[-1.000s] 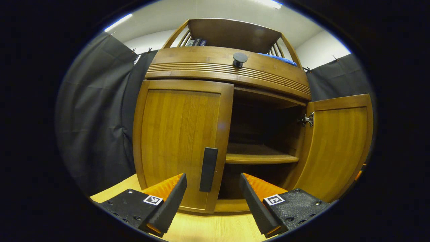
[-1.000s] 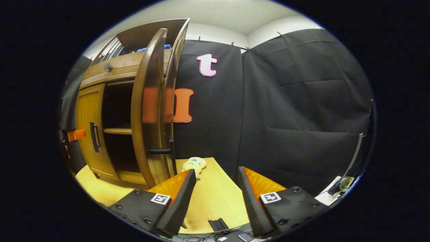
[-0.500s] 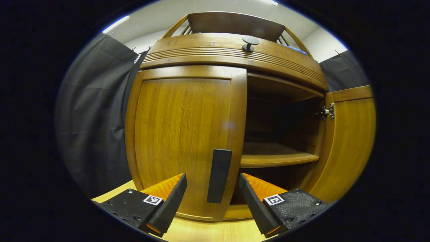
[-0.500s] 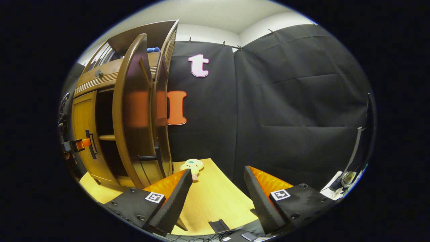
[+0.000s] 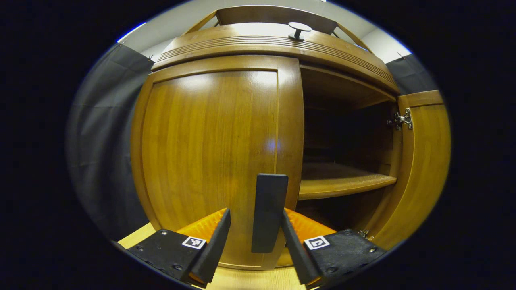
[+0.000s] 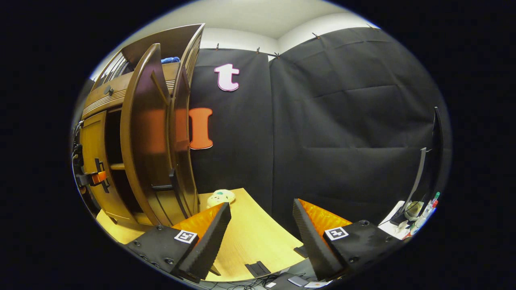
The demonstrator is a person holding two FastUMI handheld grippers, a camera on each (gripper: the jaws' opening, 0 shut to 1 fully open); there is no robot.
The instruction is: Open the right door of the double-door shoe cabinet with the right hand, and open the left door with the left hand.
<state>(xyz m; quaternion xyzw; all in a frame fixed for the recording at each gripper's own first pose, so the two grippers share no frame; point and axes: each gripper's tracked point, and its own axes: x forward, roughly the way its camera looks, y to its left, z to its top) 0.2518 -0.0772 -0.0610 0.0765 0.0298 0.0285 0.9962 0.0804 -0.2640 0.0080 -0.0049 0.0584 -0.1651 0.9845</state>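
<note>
The wooden shoe cabinet is close in the left gripper view. Its left door is closed, and the door's black upright handle stands between the fingers of my left gripper. The right finger sits against the handle and a gap remains at the left finger, so that gripper is open. The right door stands swung open. In the right gripper view the right door shows edge-on, and the left gripper is small at the left door. My right gripper is open over the table, holding nothing.
A shelf crosses the dark open right half of the cabinet. A round knob sits on the drawer above. A plush toy lies on the light wooden table beside the cabinet. A stand is at the far right.
My left gripper has moved in on the left door, bringing the handle between its fingers, which have narrowed. The right gripper has drifted away from the opened right door.
</note>
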